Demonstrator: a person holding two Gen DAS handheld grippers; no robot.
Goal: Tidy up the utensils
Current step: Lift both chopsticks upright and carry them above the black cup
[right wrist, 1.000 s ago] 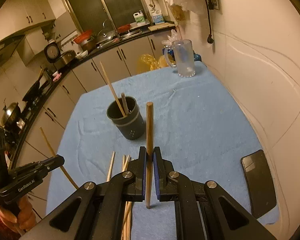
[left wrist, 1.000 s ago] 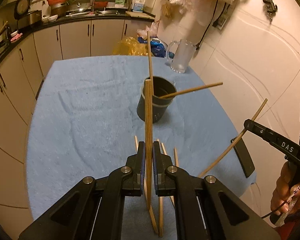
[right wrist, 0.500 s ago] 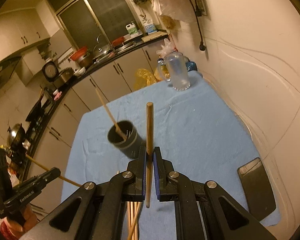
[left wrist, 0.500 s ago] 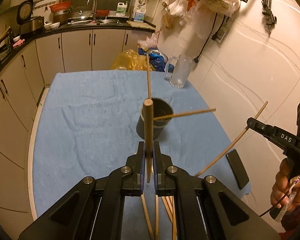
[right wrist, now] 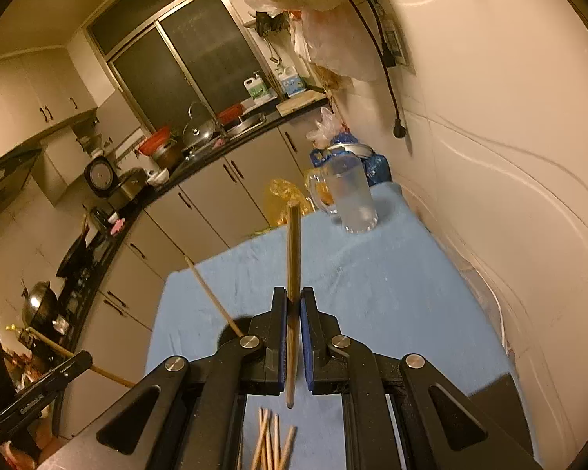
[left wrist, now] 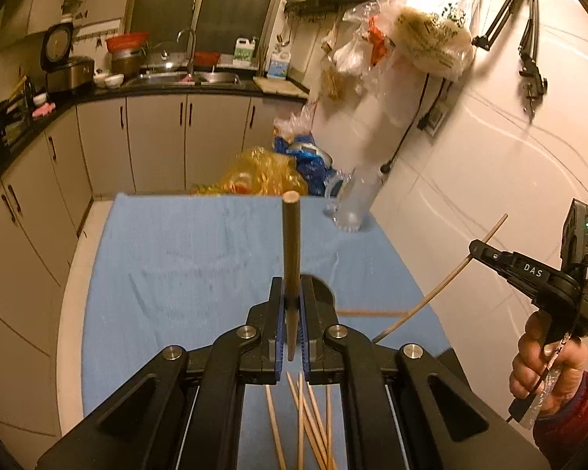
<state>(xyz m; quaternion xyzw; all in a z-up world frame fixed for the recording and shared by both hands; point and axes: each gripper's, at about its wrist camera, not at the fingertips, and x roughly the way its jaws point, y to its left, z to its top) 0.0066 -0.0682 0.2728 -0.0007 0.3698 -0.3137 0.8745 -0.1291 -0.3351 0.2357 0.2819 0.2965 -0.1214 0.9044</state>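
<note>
My left gripper (left wrist: 292, 301) is shut on a brown chopstick (left wrist: 291, 243) that stands upright between its pads, above the blue-clothed table (left wrist: 176, 274). The dark holder cup (left wrist: 322, 290) is mostly hidden behind its fingers; one chopstick (left wrist: 368, 313) pokes out of it to the right. My right gripper (right wrist: 293, 305) is shut on another chopstick (right wrist: 293, 258), also upright. The cup (right wrist: 231, 331) sits just left of its fingers, with a chopstick (right wrist: 211, 293) leaning out. Several loose chopsticks (left wrist: 305, 423) lie on the cloth below both grippers. Each gripper shows in the other's view: right gripper (left wrist: 475, 246), left gripper (right wrist: 86, 358).
A frosted glass mug (right wrist: 351, 196) stands at the table's far right corner by the wall. A dark phone (right wrist: 503, 385) lies near the right front edge. Plastic bags (left wrist: 262, 176) sit beyond the far edge. Kitchen cabinets (left wrist: 156, 137) run along the left and back.
Both grippers have risen with their chopsticks still clamped. The cup has dropped behind the fingers in both views, and the loose chopsticks lie lower in the picture.
</note>
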